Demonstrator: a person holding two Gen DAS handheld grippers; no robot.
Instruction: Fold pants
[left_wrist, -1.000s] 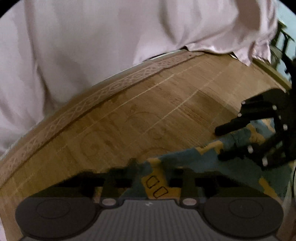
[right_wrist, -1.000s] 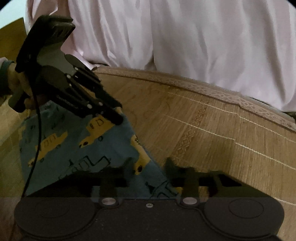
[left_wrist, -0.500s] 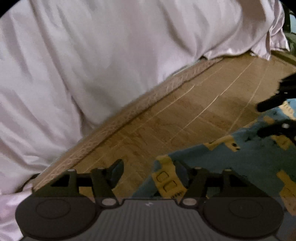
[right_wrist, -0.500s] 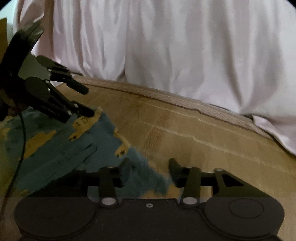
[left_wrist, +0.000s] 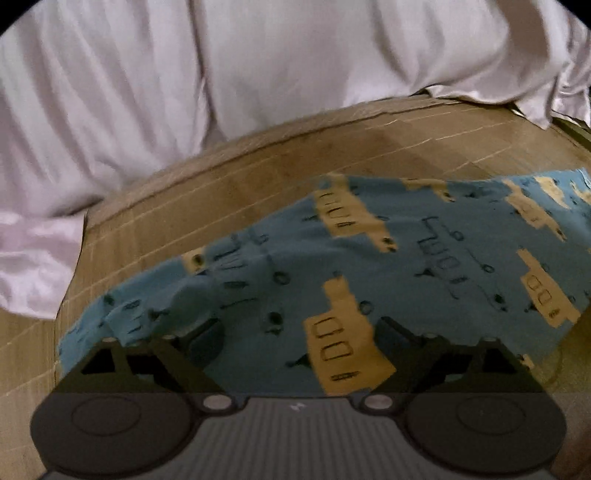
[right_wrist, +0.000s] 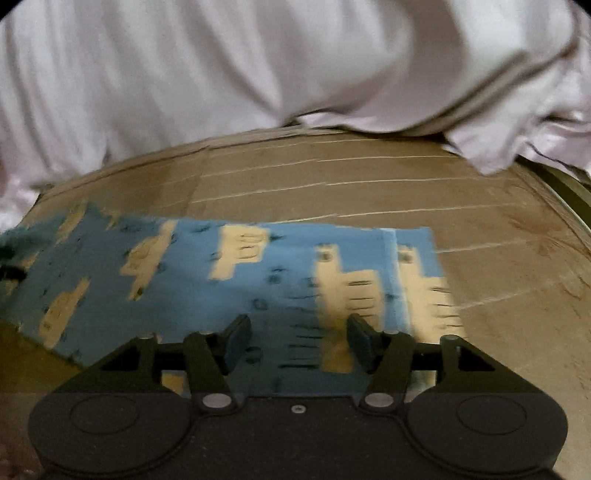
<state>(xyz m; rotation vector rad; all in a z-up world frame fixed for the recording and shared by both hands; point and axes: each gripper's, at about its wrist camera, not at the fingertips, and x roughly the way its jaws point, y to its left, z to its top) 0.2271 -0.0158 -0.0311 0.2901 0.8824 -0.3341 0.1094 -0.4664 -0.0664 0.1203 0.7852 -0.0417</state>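
- Left claw (left_wrist: 295, 343): a second ago it was clamped on a corner of the blue cotton pants with yellow vehicle print (left_wrist: 369, 266); half a second ago the fingers had parted. Now they stand wide apart with nothing between them.
- The left view has swung too. Earlier it showed mostly bare woven bamboo bed mat (left_wrist: 258, 166) with only a pants corner near the tips. Now the pants fill the lower half, lying spread on the mat just ahead of the tips.
- I can't tell whether the tips touch the cloth or sit slightly above it. There is a small raised wrinkle by the left finger.
- Right claw (right_wrist: 299, 339): it also went from holding cloth a second ago to released. Its fingers are apart now and grip nothing. The pants run from the left edge to just right of the tips; a straight hem edge lies on the right.
- The frame is motion-blurred, so contact is unclear here too.
- The other claw, visible in each view earlier, is out of both now.
- Read: a fold pass was just laid down and let go. The pants look like a flat band on the mat below the white rumpled bedsheet (right_wrist: 258, 74).
- The likely next step is to regrip one end for the next fold.
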